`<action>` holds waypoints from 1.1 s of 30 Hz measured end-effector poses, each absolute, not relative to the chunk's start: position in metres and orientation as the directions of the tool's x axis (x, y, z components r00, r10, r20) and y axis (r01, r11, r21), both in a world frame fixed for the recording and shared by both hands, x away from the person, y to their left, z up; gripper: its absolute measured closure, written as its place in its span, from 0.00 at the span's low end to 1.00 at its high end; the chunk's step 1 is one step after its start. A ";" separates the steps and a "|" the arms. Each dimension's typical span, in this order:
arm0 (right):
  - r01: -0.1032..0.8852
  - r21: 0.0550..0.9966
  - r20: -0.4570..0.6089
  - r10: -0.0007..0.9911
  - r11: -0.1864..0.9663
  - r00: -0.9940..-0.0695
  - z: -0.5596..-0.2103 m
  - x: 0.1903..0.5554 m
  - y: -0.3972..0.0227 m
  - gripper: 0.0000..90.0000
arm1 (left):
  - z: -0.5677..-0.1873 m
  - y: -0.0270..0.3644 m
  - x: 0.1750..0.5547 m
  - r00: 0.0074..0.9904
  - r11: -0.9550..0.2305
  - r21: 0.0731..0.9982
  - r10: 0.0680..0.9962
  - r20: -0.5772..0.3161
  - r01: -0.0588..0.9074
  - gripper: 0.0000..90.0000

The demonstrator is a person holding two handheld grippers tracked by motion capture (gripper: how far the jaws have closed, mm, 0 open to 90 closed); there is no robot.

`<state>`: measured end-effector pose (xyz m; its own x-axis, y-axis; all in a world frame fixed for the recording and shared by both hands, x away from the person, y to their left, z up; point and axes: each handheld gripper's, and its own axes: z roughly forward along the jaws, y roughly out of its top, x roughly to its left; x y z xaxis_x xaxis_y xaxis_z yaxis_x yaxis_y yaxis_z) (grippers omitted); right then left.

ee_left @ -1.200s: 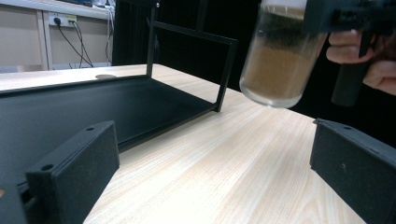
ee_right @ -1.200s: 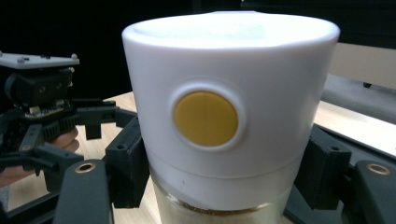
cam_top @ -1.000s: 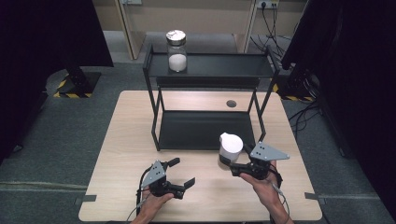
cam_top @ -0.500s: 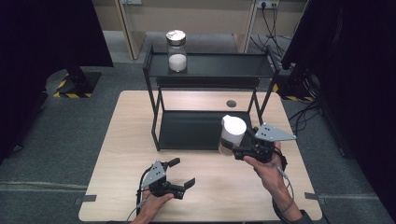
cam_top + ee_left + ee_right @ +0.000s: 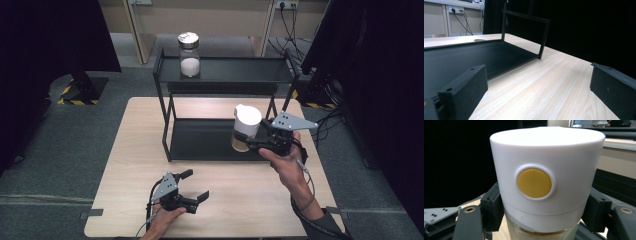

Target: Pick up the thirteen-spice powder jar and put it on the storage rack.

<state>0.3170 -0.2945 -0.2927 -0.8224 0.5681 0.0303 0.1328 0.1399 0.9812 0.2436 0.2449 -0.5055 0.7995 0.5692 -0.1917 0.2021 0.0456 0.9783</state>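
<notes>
My right gripper (image 5: 248, 138) is shut on a jar with a white lid (image 5: 246, 128) and holds it upright in the air over the right end of the black rack's lower shelf (image 5: 200, 140). In the right gripper view the white lid with a yellow round button (image 5: 534, 183) sits between both pads (image 5: 491, 206). A second glass jar with a metal lid (image 5: 189, 54) stands on the rack's top shelf (image 5: 240, 70). My left gripper (image 5: 195, 186) rests on the table near the front edge, open, with nothing between its pads (image 5: 464, 92).
The two-tier black rack stands at the back middle of the wooden table (image 5: 130, 165). A small dark disc (image 5: 479, 40) lies on the table behind the rack. Bare wood lies in front of the rack, between the two hands.
My right gripper has risen with the white-lidded jar, from table level to well above the lower shelf, and shifted a little away from me. The left gripper has stayed put.
</notes>
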 end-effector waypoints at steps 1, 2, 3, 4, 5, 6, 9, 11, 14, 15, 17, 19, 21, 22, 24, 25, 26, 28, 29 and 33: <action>0.134 0.981 0.032 0.569 0.139 -0.822 -0.291 0.318 -0.294 0.34 | -0.506 0.245 0.244 0.799 0.046 0.978 0.570 -0.192 0.202 0.01; 0.134 0.981 0.032 0.569 0.138 -0.822 -0.289 0.319 -0.294 0.34 | -0.506 0.245 0.244 0.799 0.046 0.978 0.570 -0.192 0.203 0.01; 0.135 0.981 0.033 0.569 0.138 -0.822 -0.288 0.320 -0.293 0.34 | -0.505 0.245 0.244 0.799 0.045 0.978 0.569 -0.193 0.203 0.01; 0.133 0.981 0.031 0.569 0.139 -0.822 -0.286 0.321 -0.293 0.34 | -0.506 0.245 0.244 0.799 0.046 0.978 0.569 -0.193 0.203 0.01; 0.134 0.981 0.032 0.569 0.139 -0.822 -0.284 0.322 -0.293 0.34 | -0.506 0.245 0.244 0.799 0.046 0.978 0.569 -0.194 0.204 0.01; 0.132 0.982 0.030 0.569 0.138 -0.821 -0.282 0.323 -0.292 0.34 | -0.506 0.245 0.244 0.799 0.046 0.978 0.569 -0.193 0.204 0.01; 0.137 0.982 0.039 0.570 0.129 -0.821 -0.276 0.326 -0.292 0.34 | -0.506 0.245 0.244 0.799 0.046 0.977 0.569 -0.195 0.206 0.01; 0.135 0.982 0.038 0.570 0.129 -0.821 -0.272 0.328 -0.291 0.34 | -0.506 0.245 0.244 0.798 0.045 0.977 0.569 -0.195 0.207 0.01; 0.132 0.983 0.035 0.569 0.129 -0.821 -0.265 0.331 -0.289 0.34 | -0.506 0.245 0.244 0.798 0.047 0.977 0.569 -0.196 0.207 0.01; 0.132 0.983 0.036 0.570 0.128 -0.821 -0.263 0.332 -0.288 0.34 | -0.506 0.245 0.244 0.798 0.047 0.977 0.569 -0.197 0.208 0.01; 0.133 0.983 0.038 0.571 0.126 -0.820 -0.260 0.334 -0.286 0.34 | -0.506 0.245 0.244 0.799 0.047 0.977 0.569 -0.197 0.208 0.01; 0.134 0.983 0.039 0.572 0.125 -0.819 -0.256 0.336 -0.285 0.34 | -0.506 0.245 0.244 0.799 0.047 0.977 0.568 -0.197 0.207 0.01; 0.129 0.983 0.033 0.575 0.128 -0.818 -0.252 0.337 -0.283 0.34 | -0.506 0.245 0.244 0.800 0.045 0.977 0.567 -0.196 0.208 0.01; 0.127 0.983 0.031 0.575 0.129 -0.817 -0.249 0.337 -0.282 0.34 | -0.506 0.245 0.244 0.800 0.044 0.977 0.567 -0.197 0.209 0.01; 0.127 0.983 0.028 0.574 0.132 -0.818 -0.244 0.339 -0.280 0.34 | -0.506 0.245 0.244 0.799 0.044 0.977 0.568 -0.197 0.210 0.01; 0.126 0.983 0.027 0.574 0.133 -0.818 -0.241 0.340 -0.280 0.34 | -0.506 0.245 0.244 0.799 0.044 0.977 0.568 -0.197 0.210 0.01; 0.124 0.983 0.026 0.575 0.133 -0.818 -0.238 0.341 -0.279 0.34 | -0.506 0.245 0.244 0.799 0.045 0.977 0.568 -0.198 0.210 0.01; 0.119 0.983 0.019 0.577 0.136 -0.817 -0.231 0.343 -0.276 0.34 | -0.506 0.245 0.244 0.799 0.046 0.977 0.568 -0.199 0.210 0.01; 0.118 0.983 0.016 0.578 0.138 -0.816 -0.227 0.344 -0.275 0.34 | -0.506 0.245 0.244 0.799 0.045 0.977 0.568 -0.198 0.210 0.01; 0.116 0.984 0.017 0.580 0.134 -0.814 -0.216 0.350 -0.270 0.34 | -0.506 0.245 0.244 0.800 0.045 0.977 0.566 -0.198 0.210 0.01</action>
<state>0.3499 -0.2702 -0.2157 -0.8144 0.5800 0.0173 0.1165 0.1342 0.9841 0.2443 0.2448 -0.5057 0.8000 0.5663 -0.1982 0.2101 0.0450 0.9766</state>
